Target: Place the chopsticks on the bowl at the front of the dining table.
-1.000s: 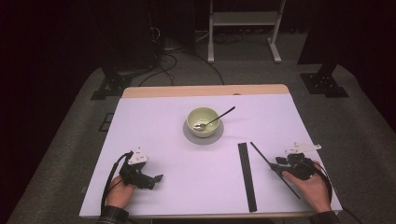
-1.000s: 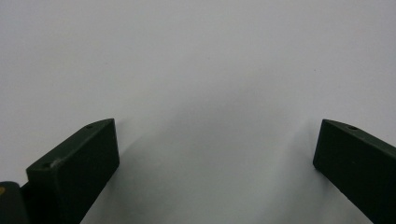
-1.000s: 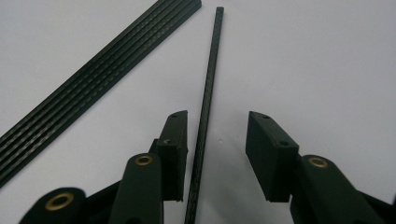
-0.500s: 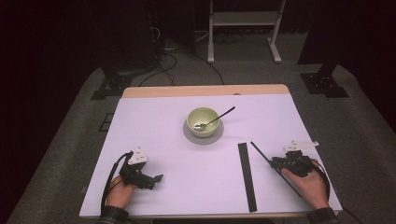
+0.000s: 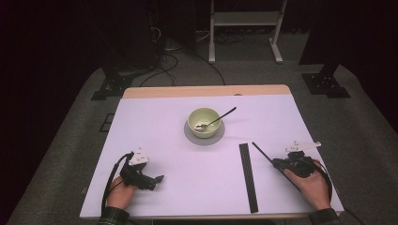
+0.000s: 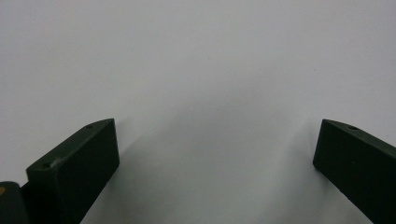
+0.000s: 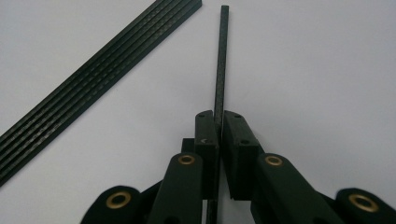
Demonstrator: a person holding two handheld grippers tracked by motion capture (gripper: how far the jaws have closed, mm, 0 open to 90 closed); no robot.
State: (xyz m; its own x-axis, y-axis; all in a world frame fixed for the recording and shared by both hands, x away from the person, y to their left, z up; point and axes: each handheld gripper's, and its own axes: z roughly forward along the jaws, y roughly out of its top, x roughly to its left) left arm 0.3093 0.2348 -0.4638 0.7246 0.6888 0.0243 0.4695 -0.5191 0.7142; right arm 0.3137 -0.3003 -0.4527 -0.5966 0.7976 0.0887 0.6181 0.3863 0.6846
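Observation:
My right gripper (image 5: 281,164) (image 7: 219,116) is shut on a thin black rod (image 7: 220,60) (image 5: 263,153), which sticks out ahead of the jaws over the white table (image 5: 164,126). Left of that rod lies a row of several black rods (image 5: 248,177) (image 7: 93,84), side by side and flat on the table. My left gripper (image 5: 157,180) (image 6: 215,140) rests near the table's front left. It is open, with bare table between its fingers (image 6: 79,163). A pale green bowl (image 5: 203,122) on a grey saucer (image 5: 204,137) holds a spoon (image 5: 217,119) at the table's middle.
A wooden strip (image 5: 206,90) edges the far side of the table. Beyond it are a white stand (image 5: 246,23), cables (image 5: 164,56) on the floor and dark equipment.
The right hand has lifted the held rod slightly and swung it away from the row of rods. The left gripper has stayed put.

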